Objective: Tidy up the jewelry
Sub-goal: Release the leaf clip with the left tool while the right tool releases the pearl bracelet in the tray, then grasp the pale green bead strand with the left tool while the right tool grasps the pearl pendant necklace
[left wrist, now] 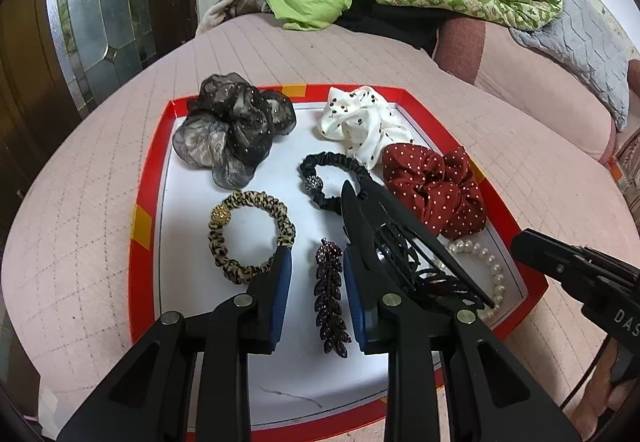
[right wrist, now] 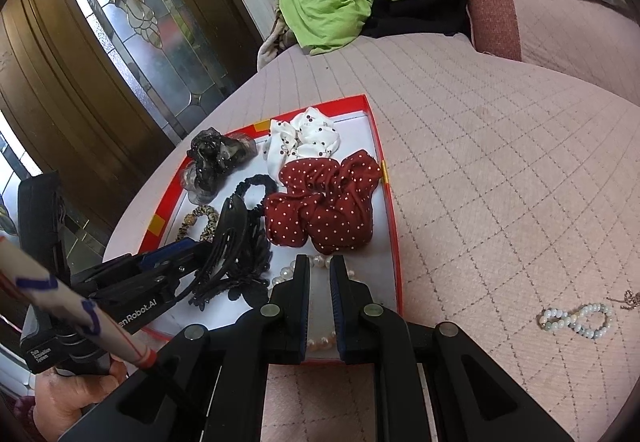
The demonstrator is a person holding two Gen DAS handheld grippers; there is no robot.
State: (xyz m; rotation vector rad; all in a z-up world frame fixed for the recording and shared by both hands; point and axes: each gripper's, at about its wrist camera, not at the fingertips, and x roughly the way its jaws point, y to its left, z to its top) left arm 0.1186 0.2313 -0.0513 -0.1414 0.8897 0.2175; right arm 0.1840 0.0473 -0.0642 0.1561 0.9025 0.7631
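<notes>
The left gripper point(left wrist: 316, 270) jaws are standing apart over the purple clip point(left wrist: 330, 302), mid-frame; the right gripper point(right wrist: 320, 274) jaws are sitting nearly closed, empty, above the pearl bracelet point(right wrist: 320, 342).

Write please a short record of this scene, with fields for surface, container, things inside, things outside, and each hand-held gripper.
surface: pink bed
container: red-rimmed tray, on the bed
in tray: black scrunchie, white scrunchie, red scrunchie, black hair tie, leopard hair tie, purple clip, claw clip, pearl bracelet
outside tray: pale bracelet, on the bed
left hand-held gripper: open, over the purple clip
right hand-held gripper: almost closed, over the pearl bracelet; grip unclear
</notes>
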